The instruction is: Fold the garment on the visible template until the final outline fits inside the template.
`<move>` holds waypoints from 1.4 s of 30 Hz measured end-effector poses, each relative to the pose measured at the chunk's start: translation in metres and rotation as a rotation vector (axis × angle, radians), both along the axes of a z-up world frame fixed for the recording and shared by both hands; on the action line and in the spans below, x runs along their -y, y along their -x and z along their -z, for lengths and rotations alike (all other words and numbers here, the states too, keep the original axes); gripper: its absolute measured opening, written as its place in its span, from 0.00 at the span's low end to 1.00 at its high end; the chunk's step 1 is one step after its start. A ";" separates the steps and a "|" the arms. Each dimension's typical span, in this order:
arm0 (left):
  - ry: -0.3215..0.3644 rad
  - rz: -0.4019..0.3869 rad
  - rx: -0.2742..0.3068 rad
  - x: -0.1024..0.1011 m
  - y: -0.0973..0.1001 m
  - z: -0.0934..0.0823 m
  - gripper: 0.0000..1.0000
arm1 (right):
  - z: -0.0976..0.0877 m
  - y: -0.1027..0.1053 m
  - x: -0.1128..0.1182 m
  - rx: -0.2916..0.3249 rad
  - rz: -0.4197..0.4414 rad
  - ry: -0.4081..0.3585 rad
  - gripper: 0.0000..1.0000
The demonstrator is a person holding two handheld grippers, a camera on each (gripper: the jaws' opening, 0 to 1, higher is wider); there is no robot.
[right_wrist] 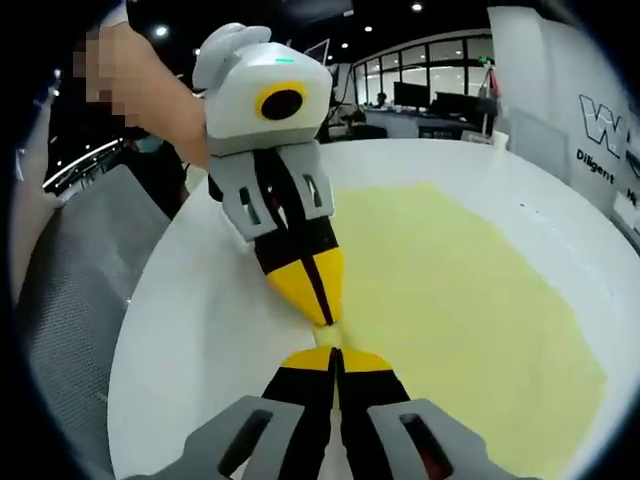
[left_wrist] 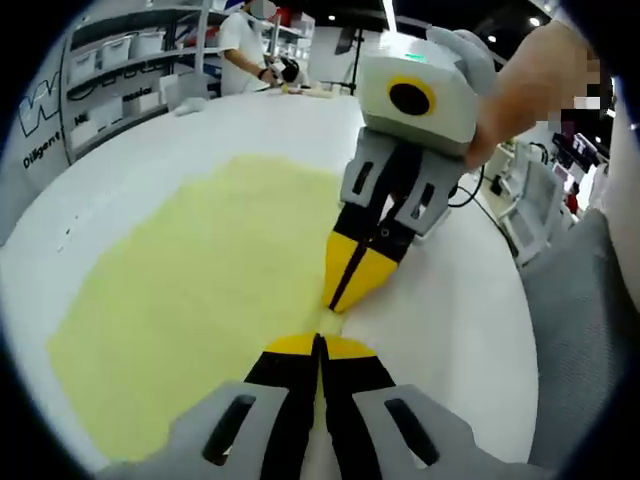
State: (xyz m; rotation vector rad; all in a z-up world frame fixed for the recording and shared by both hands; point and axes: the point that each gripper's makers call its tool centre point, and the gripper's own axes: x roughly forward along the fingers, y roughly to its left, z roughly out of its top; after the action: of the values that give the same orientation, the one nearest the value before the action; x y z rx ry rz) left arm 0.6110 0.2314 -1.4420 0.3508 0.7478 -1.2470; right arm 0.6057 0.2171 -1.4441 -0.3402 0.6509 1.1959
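In the left gripper view, my left gripper (left_wrist: 320,345) rises from the bottom with its yellow-tipped jaws pressed together, pinching the near edge of the pale yellow garment (left_wrist: 200,290). The right gripper (left_wrist: 338,303) comes in from the upper right, held by a hand (left_wrist: 535,85), its jaws also closed and its tips meeting mine at the same spot on the cloth edge. The garment lies flat on the white table (left_wrist: 450,300), reaching from the grip point out to the table's middle. A person (left_wrist: 243,45) stands at shelving beyond the far edge.

In the right gripper view, my right gripper (right_wrist: 338,352) has its jaws closed on that same garment (right_wrist: 450,300) edge, tip to tip with the left gripper (right_wrist: 325,322), which angles down from the upper left in a hand (right_wrist: 140,75). The cloth spreads rightward over the table (right_wrist: 200,330), stopping short of its rim.
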 end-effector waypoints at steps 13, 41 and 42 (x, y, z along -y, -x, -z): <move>0.024 -0.076 -0.029 -0.034 -0.001 0.001 0.00 | -0.001 -0.002 0.033 -0.019 0.081 -0.003 0.00; 0.000 -0.200 -0.040 -0.106 -0.007 -0.001 0.00 | -0.001 0.006 0.124 -0.055 0.238 0.018 0.00; -0.002 -0.202 -0.040 -0.107 -0.007 -0.001 0.00 | -0.001 0.006 0.128 -0.057 0.247 0.021 0.00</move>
State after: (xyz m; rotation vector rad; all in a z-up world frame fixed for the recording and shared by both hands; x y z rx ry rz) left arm 0.6179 0.3388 -1.4413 0.2457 0.7984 -1.0654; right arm 0.5999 0.0888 -1.4431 -0.2363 0.7326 0.9665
